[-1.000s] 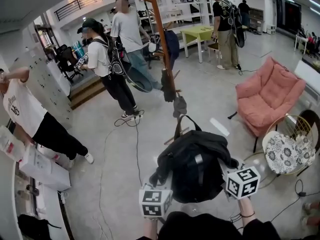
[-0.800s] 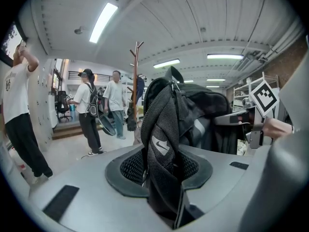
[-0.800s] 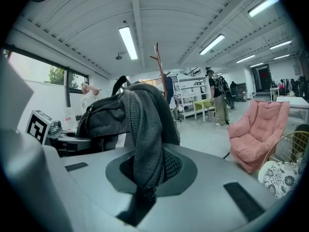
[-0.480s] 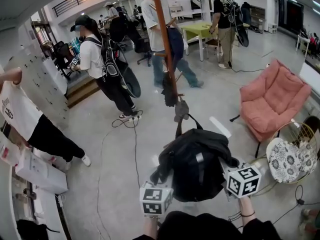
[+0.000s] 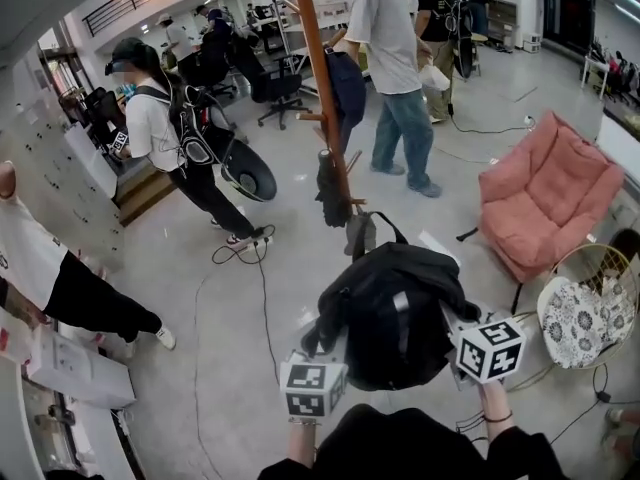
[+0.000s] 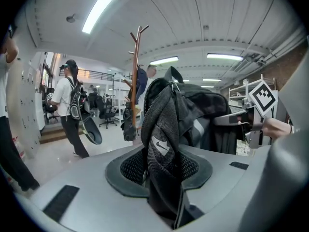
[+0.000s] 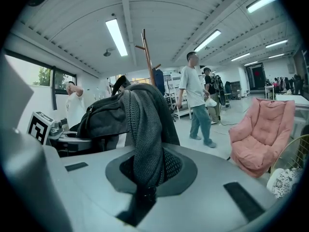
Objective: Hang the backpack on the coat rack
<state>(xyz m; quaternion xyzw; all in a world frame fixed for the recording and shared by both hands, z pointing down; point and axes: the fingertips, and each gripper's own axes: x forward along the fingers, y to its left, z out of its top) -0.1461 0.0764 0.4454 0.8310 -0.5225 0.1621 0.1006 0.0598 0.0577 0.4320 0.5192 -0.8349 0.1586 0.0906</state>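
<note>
You are in the carry-and-approach step: the backpack (image 5: 390,313) is held clear of the floor (image 5: 230,318) in front of you, between both tools, and is not yet on the coat rack (image 5: 318,78). The left hand-held gripper (image 6: 164,166) has its jaws closed partway onto a thick fold of black mesh padding on the pack's left side, and the fabric fills the gap between them. The right hand-held gripper (image 7: 145,173) is clamped almost fully together on a thinner fold of mesh on the opposite side. The rack stands just beyond the pack, near but not touching it. Its lower pegs already carry dark garments (image 5: 345,83), while the forked pegs at the top (image 6: 137,33) appear free. The carry loop (image 5: 392,226) stands up from the top of the pack on the side facing the rack. For the next move, you will probably need to raise the load and bring it in so that this loop passes over an unoccupied peg. Keep both grips firm until the peg takes the weight. A person (image 5: 395,58) is walking close behind the rack, so check for clearance before you extend.
</note>
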